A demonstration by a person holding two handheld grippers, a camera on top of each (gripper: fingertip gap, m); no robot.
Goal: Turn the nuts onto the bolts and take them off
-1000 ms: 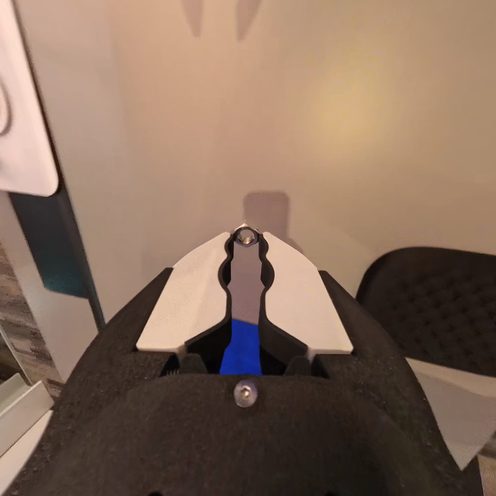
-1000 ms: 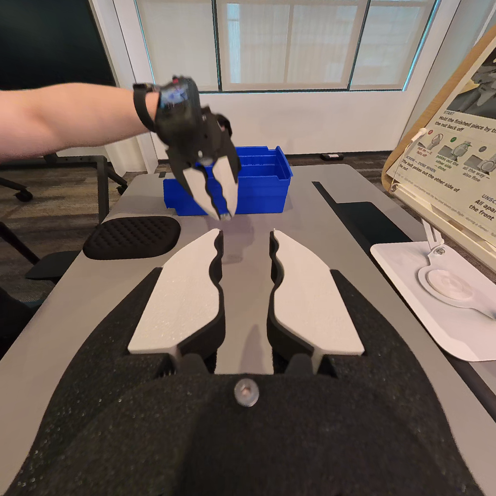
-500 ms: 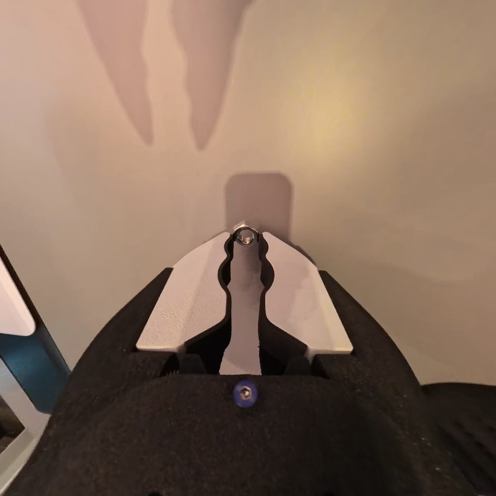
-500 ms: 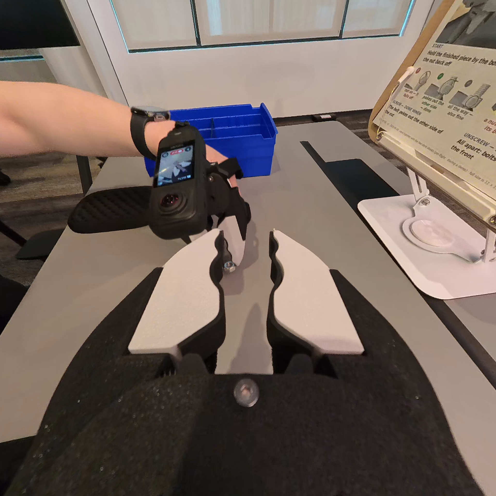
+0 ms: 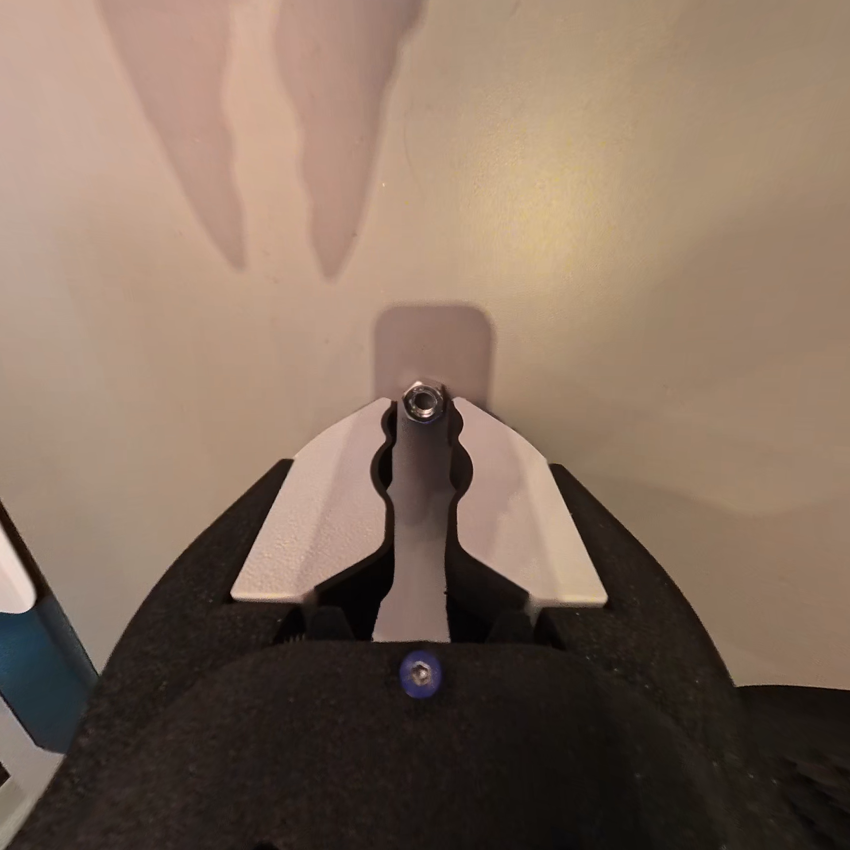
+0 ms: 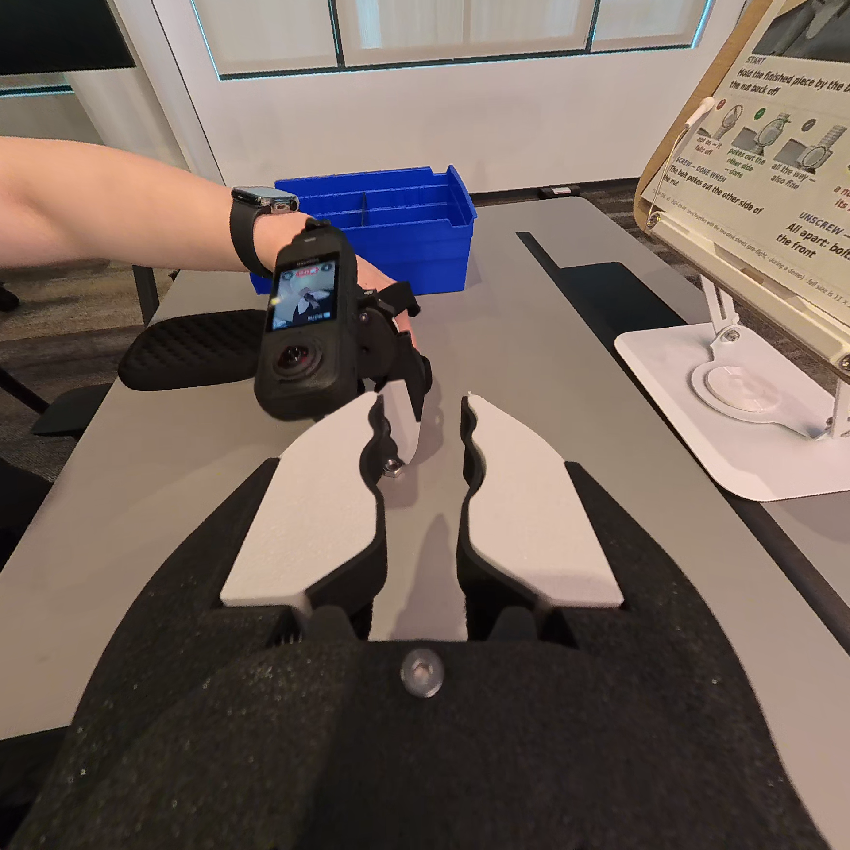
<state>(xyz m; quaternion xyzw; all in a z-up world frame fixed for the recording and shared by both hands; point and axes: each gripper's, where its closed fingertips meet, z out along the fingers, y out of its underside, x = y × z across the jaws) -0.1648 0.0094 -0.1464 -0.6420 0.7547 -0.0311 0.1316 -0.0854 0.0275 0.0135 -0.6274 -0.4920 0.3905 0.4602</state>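
My left gripper [image 5: 422, 404], white-fingered with a black body, pinches a small silver hexagonal steel nut [image 5: 422, 404] at its fingertips, the threaded bore facing the camera, just above the plain grey table top [image 5: 598, 230]. In the right wrist view the nut [image 6: 393, 468] sits low over the table, between the spread, empty white fingers of my right gripper [image 6: 421, 404]. Behind stand a blue plastic divided bin [image 6: 414, 230] and a black textured pad [image 6: 193, 345]
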